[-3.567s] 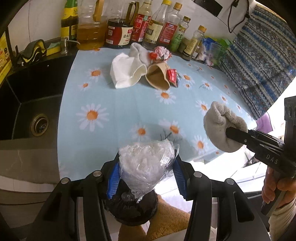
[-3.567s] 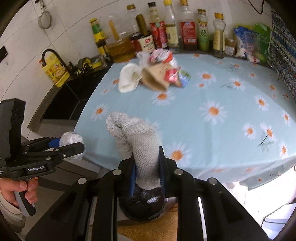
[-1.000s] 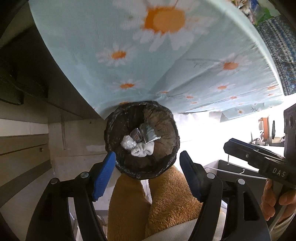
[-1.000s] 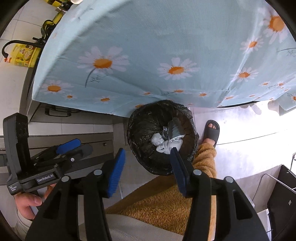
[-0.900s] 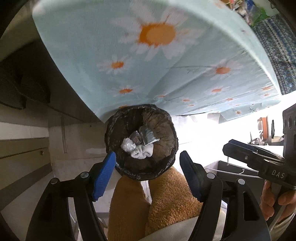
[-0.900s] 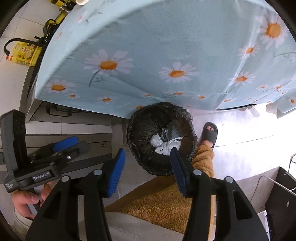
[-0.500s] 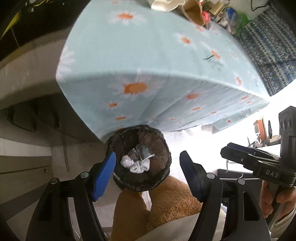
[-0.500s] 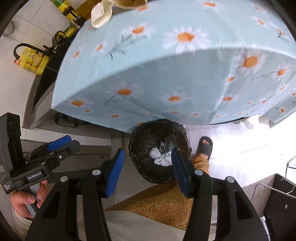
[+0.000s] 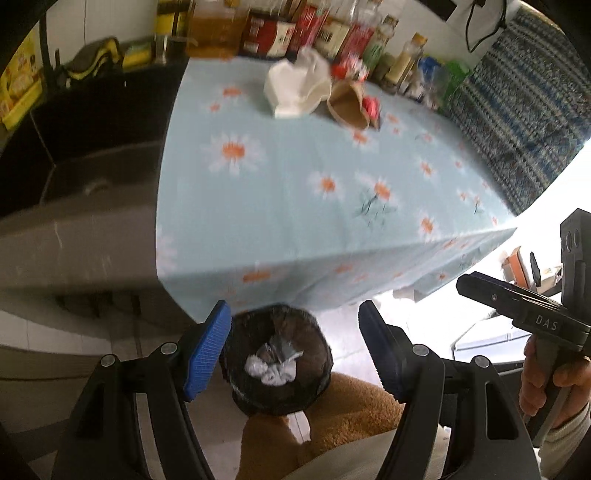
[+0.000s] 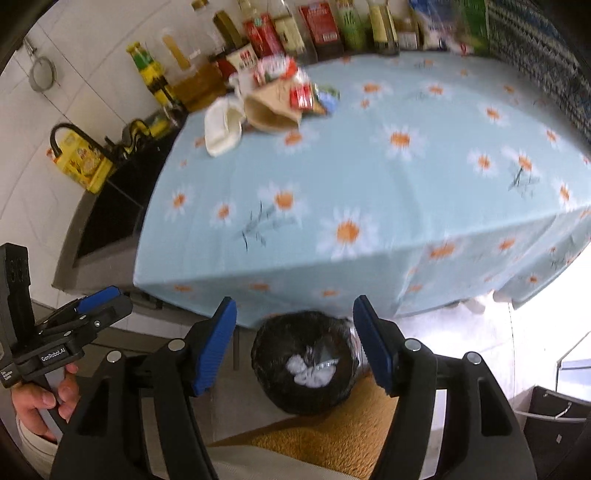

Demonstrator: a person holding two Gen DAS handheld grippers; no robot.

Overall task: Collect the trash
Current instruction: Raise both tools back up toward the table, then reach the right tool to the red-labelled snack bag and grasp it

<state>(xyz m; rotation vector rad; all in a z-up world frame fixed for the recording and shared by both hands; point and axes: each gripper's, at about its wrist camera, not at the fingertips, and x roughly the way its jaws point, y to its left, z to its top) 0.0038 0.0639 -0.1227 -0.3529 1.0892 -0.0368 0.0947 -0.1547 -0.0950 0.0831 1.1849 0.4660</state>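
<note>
Both hand-held grippers (image 9: 295, 347) (image 10: 294, 343) have risen empty above the bin (image 9: 275, 356)

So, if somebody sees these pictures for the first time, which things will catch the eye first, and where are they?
The light blue daisy tablecloth fills the middle of both views, with a heap of trash at its far side, in front of a row of bottles. Below the table's near edge stands a black-lined bin with white crumpled waste inside. The left claw and the right claw both stand open and empty over that bin.
</note>
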